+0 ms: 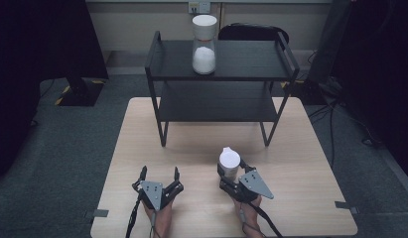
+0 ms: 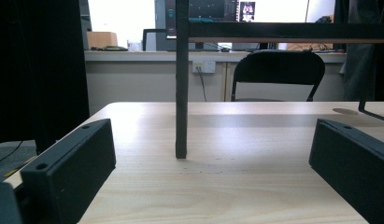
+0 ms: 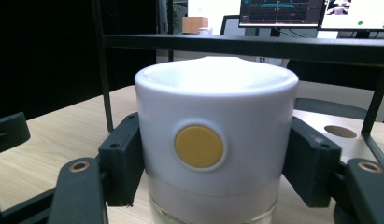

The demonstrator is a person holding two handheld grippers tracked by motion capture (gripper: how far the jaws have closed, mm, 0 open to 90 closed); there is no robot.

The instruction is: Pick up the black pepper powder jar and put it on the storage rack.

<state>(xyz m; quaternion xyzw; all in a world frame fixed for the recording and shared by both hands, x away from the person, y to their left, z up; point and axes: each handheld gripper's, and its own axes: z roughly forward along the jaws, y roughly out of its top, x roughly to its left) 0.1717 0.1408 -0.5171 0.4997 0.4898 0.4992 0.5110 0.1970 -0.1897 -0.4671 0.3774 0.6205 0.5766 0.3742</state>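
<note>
Right gripper [image 1: 230, 174] clamped on a white-lidded jar [image 1: 229, 161], jaws pressed against both sides of the lid, jar upright near the front of the wooden table [image 1: 301, 163]. Yellow round button [image 3: 199, 146] on the lid, facing the right gripper view; clear glass just below the lid. Left gripper [image 1: 159, 176] resting low over the table beside it, jaws spread wide, nothing between them but a leg of the black shelf rack [image 1: 221, 74] farther off. A second jar [image 1: 204, 44], white-lidded and part-filled with white powder, upright on the rack's top shelf. Black chair [image 2: 278, 74] beyond the table.
</note>
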